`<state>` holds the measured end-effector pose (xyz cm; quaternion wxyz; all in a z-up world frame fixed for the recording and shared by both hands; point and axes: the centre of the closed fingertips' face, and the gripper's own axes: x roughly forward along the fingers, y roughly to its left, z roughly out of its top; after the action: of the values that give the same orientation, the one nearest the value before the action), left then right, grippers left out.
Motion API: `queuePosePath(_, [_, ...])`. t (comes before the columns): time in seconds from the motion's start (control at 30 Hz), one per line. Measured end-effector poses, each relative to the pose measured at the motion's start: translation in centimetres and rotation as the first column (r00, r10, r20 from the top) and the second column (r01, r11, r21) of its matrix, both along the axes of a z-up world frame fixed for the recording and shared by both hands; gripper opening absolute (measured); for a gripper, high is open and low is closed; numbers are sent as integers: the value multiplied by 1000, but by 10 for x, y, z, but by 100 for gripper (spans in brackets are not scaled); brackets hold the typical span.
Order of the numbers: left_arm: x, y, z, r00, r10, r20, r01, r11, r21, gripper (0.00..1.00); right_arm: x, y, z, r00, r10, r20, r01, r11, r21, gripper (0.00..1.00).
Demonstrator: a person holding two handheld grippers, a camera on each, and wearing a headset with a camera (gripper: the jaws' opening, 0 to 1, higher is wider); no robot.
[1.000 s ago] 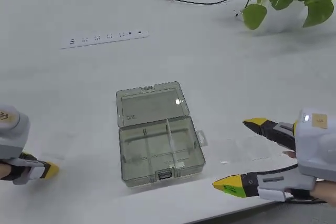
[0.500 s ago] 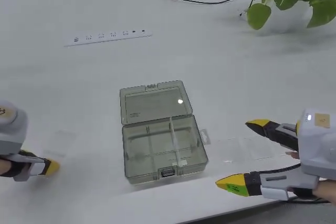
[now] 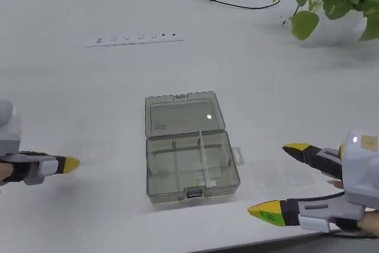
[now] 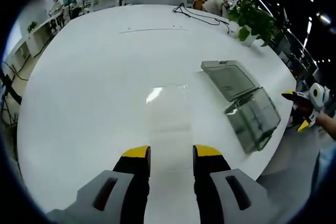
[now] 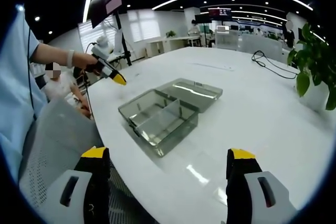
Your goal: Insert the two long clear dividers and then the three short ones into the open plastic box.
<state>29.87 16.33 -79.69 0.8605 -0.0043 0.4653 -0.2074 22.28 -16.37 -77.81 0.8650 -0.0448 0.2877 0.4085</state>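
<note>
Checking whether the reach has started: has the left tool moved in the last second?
Yes. Against the plastic box, the left tool has gone forward up the table: its tip was level with the box's front wall, now with its middle.

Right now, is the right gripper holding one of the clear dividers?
No, the right gripper has its jaws wide apart, with nothing between them.

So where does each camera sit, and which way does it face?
Head view: from above, facing forward and down at the open box; left gripper and right gripper show.
Left gripper view: low over the table, along its own jaws toward the box and right gripper.
Right gripper view: from the table edge, toward the box, left gripper and the person's arm.
All share the box.
</note>
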Motion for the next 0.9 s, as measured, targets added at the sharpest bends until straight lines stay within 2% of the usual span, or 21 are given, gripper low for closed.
queuePosePath(0.03, [0, -4, 3, 1000, -5, 12, 6, 1000, -11, 30, 0, 0, 0, 1000, 1, -2, -1, 1000, 1, 92])
queuePosePath(0.1, [-2, -19, 12, 999, -10, 31, 12, 998, -62, 30, 0, 2, 1, 1000, 3, -7, -3, 1000, 7, 92])
queuePosePath(0.13, [-2, -21, 13, 999, -11, 31, 13, 998, -64, 30, 0, 2, 2, 1000, 4, -7, -4, 1000, 6, 92])
queuePosePath(0.2, [-3, -32, 19, 998, -31, 55, 35, 997, -73, 30, 2, 4, 3, 1000, 9, -9, -9, 1000, 4, 92])
queuePosePath(0.3, [-4, -52, 29, 995, -47, 84, 57, 992, -117, 30, 7, 8, 7, 1000, 19, -10, -19, 1000, -2, 92])
queuePosePath(0.43, [-4, -77, 41, 990, -72, 123, 90, 984, -152, 30, 15, 12, 13, 1000, 29, -10, -29, 1000, -4, 89])
queuePosePath(0.53, [-5, -96, 46, 986, -94, 135, 118, 976, -183, 30, 22, 16, 17, 999, 30, -26, -30, 1000, 1, 87])
queuePosePath(0.7, [-6, -117, 46, 984, -106, 143, 135, 967, -214, 30, 30, 22, 21, 998, 41, -36, -42, 999, -11, 84])
queuePosePath(0.9, [-7, -141, 47, 983, -103, 151, 140, 956, -258, 30, 43, 31, 31, 999, 34, -35, -33, 999, 19, 77])
